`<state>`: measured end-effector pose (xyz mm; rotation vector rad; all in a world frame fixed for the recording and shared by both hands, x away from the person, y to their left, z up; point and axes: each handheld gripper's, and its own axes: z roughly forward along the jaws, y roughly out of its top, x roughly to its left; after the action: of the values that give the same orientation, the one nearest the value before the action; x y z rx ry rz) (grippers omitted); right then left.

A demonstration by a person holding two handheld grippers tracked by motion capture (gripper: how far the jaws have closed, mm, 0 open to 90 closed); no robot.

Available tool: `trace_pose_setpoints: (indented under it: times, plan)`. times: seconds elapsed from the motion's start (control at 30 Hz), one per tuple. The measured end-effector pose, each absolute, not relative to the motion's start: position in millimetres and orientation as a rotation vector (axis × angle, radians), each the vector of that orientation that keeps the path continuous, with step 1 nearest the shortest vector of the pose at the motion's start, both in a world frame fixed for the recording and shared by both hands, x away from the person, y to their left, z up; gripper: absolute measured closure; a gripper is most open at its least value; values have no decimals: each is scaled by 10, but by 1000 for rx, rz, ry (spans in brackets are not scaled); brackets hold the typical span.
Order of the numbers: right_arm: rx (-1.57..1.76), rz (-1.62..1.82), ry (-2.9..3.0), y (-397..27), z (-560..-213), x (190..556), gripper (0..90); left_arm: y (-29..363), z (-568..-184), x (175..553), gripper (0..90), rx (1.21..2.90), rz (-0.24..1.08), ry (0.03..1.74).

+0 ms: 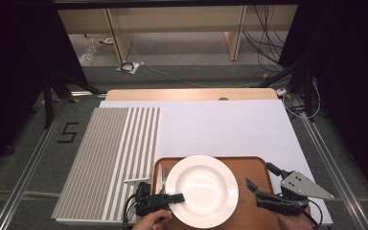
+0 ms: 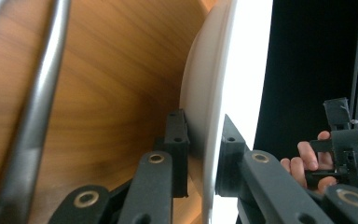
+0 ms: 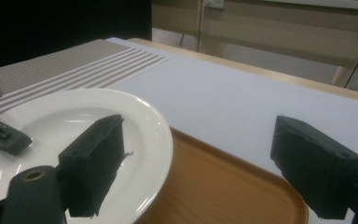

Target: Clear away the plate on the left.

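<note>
A: High view: a white-covered table [image 1: 230,129] with a striped placemat [image 1: 110,158] at its left, dark floor and trailing cables beyond. A wooden tray [image 1: 254,206] sits at the near edge, a white plate [image 1: 202,190] resting on it. The left gripper [image 1: 175,198] has one jaw over the plate's left rim; the right gripper [image 1: 261,179] stands spread, just right of the plate.

B: And a fork [image 1: 163,179] lies just ahead of the left jaws, against the rim.

A: Left gripper view: the plate's rim [image 2: 214,116] runs straight between the jaws, one under it toward the tray's wood [image 2: 112,93], one on its upper face. The pads look clenched on it. The fork's handle [image 2: 32,116] blurs past on the far side of the lower jaw.

B: Right gripper view: jaws released, nothing between them; the plate's edge [image 3: 161,135] sits just behind the near jaw, tray rim [image 3: 242,172] in the gap.

A: A one-sided pinch on smooth china will likely tip. My judgement: bring the right jaws onto the opposite rim, then lift level and clear of the fork.
</note>
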<state>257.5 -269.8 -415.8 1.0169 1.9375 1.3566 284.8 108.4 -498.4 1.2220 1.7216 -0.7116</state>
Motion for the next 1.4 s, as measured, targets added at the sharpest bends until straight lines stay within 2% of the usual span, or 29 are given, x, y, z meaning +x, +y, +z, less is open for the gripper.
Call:
trace_pose_setpoints:
  times: [0.8,1.4]
  plan:
    - [1013,1366,1931,-2698,-4161,2578,182,923,-5057,2869,770,1235,-786,1735]
    - [1013,1367,1936,-2690,-4160,2575,182,911,-5088,2857,761,1275,-773,1747]
